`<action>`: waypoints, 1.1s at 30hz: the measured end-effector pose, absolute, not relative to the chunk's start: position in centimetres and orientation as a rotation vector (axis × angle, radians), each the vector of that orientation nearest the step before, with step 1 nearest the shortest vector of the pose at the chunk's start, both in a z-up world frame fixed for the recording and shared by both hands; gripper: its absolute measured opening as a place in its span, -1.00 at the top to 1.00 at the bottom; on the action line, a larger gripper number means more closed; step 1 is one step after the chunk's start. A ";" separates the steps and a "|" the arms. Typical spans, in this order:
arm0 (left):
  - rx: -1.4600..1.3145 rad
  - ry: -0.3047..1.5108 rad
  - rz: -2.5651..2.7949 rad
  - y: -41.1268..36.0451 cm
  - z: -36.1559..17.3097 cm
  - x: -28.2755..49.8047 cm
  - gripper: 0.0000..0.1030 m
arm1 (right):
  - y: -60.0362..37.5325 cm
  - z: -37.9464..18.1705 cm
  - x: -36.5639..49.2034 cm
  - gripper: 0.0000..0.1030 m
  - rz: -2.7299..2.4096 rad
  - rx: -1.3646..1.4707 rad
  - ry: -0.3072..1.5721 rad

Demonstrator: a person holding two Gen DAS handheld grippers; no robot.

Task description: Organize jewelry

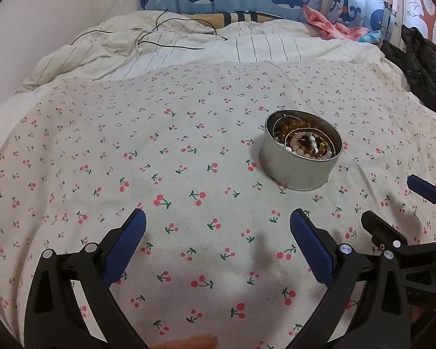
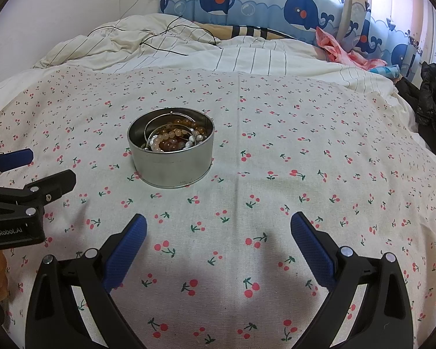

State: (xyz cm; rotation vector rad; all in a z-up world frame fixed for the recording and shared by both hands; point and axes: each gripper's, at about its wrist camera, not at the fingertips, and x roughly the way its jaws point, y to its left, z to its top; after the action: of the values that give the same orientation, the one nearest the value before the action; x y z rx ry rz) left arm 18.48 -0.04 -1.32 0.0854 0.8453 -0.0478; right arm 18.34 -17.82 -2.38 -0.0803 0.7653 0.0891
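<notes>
Tin (image 2: 171,163) contents: beads (image 2: 171,142) tangled ahead of the fingers; separate pieces cannot be told apart.
Tin floor: hidden beneath beads.
Right gripper (image 1: 392,203): cut off at left-wrist frame edge.

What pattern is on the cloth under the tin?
Small red cherries with green stems on off-white cloth; the tin sits on it. Clearest in the right wrist view.

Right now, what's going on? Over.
Left tool open, empty. Right tool open, empty. Bracelets all in tin on cherry cloth. Nothing in the way.
</notes>
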 end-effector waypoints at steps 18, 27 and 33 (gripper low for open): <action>0.081 0.862 -0.041 0.0 -1.5 18.7 -0.85 | -17.8 -2.3 18.4 -0.85 0.089 -0.080 0.766; 0.080 0.862 -0.043 0.0 -1.5 18.8 -0.85 | -17.7 -2.4 18.3 -0.85 0.089 -0.081 0.767; 0.081 0.864 -0.042 0.0 -1.5 18.8 -0.85 | -17.6 -2.5 18.3 -0.85 0.091 -0.083 0.768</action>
State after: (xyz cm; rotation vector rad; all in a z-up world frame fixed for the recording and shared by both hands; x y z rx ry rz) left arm 18.83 0.03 -1.55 0.0814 0.8635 -0.0420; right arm 18.33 -17.62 -2.54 -0.0831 0.7683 0.0907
